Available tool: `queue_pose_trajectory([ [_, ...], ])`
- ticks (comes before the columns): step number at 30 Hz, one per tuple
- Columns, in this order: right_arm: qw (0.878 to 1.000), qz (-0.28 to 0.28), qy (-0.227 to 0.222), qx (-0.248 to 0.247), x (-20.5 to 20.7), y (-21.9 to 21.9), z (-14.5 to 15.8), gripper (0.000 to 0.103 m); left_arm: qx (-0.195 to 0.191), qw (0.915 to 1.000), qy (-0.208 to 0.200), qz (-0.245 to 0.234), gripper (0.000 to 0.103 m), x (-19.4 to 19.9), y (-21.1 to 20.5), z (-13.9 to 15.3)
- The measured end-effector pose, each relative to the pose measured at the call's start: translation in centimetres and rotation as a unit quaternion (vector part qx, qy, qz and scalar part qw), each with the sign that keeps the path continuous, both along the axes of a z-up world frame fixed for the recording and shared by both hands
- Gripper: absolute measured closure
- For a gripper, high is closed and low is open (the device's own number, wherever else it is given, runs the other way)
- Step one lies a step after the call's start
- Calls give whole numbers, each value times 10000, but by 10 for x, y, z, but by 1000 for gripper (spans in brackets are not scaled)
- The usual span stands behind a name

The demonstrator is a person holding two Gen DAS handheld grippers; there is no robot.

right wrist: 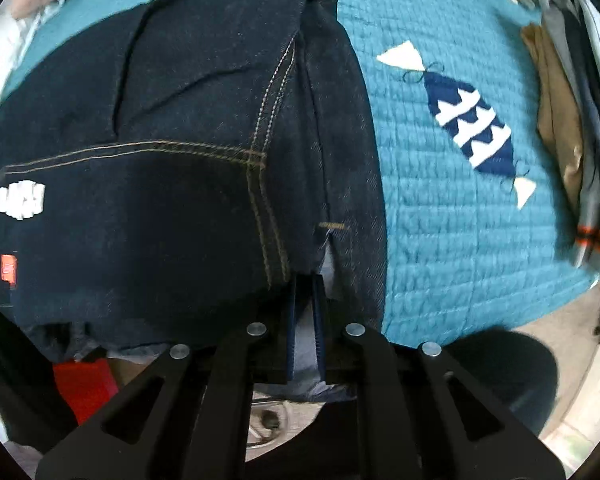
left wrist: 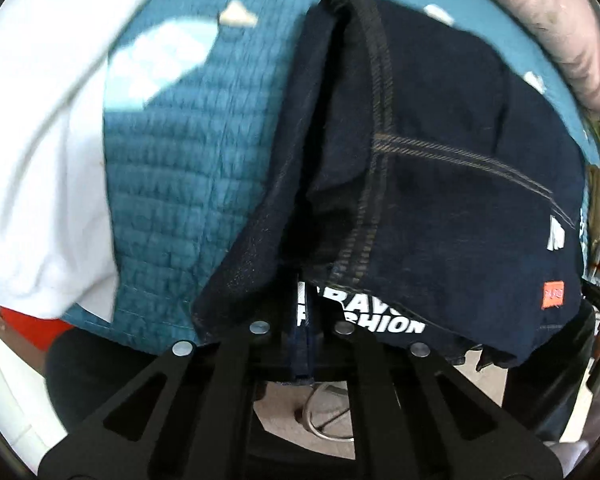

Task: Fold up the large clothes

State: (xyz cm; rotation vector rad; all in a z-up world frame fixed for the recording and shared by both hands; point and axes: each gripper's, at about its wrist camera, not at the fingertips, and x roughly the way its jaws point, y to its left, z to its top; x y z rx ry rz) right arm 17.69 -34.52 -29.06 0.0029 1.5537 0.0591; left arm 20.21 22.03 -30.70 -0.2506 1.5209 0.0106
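Dark blue jeans (left wrist: 440,152) with tan stitching, a white print and a small orange tag lie folded on a teal quilt (left wrist: 188,184). My left gripper (left wrist: 302,316) points down at the near edge of the jeans and is shut on that denim edge, whose fabric drapes over the fingertips. In the right wrist view the same jeans (right wrist: 160,208) fill the left half of the quilt (right wrist: 440,240). My right gripper (right wrist: 306,284) is shut on their near right corner, with pale lining showing between the narrow blue pads (right wrist: 294,320).
A white garment (left wrist: 40,160) lies on the quilt's left side and a pale pillow (left wrist: 560,28) at the far right. Folded clothes (right wrist: 572,128) are stacked along the quilt's right edge, past a navy fish patch (right wrist: 472,124). An orange-red item (right wrist: 84,388) and bare floor sit below the near edge.
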Motion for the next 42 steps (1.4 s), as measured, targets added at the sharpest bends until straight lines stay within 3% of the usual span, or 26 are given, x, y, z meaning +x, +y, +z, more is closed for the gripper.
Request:
queue_pose_trajectory([
  [2, 9999, -64, -50, 114, -5, -1, 9, 83, 207, 9996, -70, -169, 84, -1, -5, 10],
  [4, 9993, -89, -285, 233, -13, -1, 31, 50, 601, 9976, -161, -297, 60, -4, -9, 23],
  [6, 9981, -107, -592, 118, -19, -1, 54, 39, 642, 9968, -315, -369, 50, -8, -12, 36],
  [7, 9971, -123, -745, 117, -21, -1, 66, 37, 621, 9966, -387, -383, 40, -9, -13, 42],
  [9, 9943, -181, -1015, 266, -24, 0, 87, 37, 728, 9950, -586, -359, 32, -14, -16, 60],
  [12, 9891, -165, -1313, 639, -22, 11, 114, 37, 779, 9939, -760, -182, 32, -15, -16, 80],
  [14, 9869, 8, -1406, 787, -13, 24, 122, 38, 411, 9943, -979, -126, 32, -16, -25, 94],
  [15, 9867, 172, -1402, 807, -11, 36, 123, 47, 304, 9939, -1046, -177, 32, -17, -30, 97],
  [18, 9873, 502, -1070, 1064, -2, 72, 107, 81, 315, 9917, -1171, -425, 38, -5, -56, 97],
  [20, 9874, 596, -800, 1228, 1, 88, 88, 88, 120, 9927, -1064, -555, 48, 4, -67, 84],
  [24, 9886, 780, -302, 1254, -4, 118, 50, 95, -12, 9961, -551, -691, 94, 14, -95, 37],
  [28, 9934, 496, 217, 1014, -4, 125, 0, 97, -67, 9993, 43, -372, 102, 9, -90, -20],
  [31, 9917, 5, 382, 1225, 0, 116, -27, 98, -221, 9995, -155, -154, 101, 2, -84, -32],
  [37, 9940, 26, 352, 1038, 0, 122, -12, 97, 258, 9990, -125, -331, 101, 2, -102, -21],
  [42, 9903, 114, -10, 1388, -12, 127, 27, 97, 108, 9972, -488, -549, 100, -6, -122, 13],
])
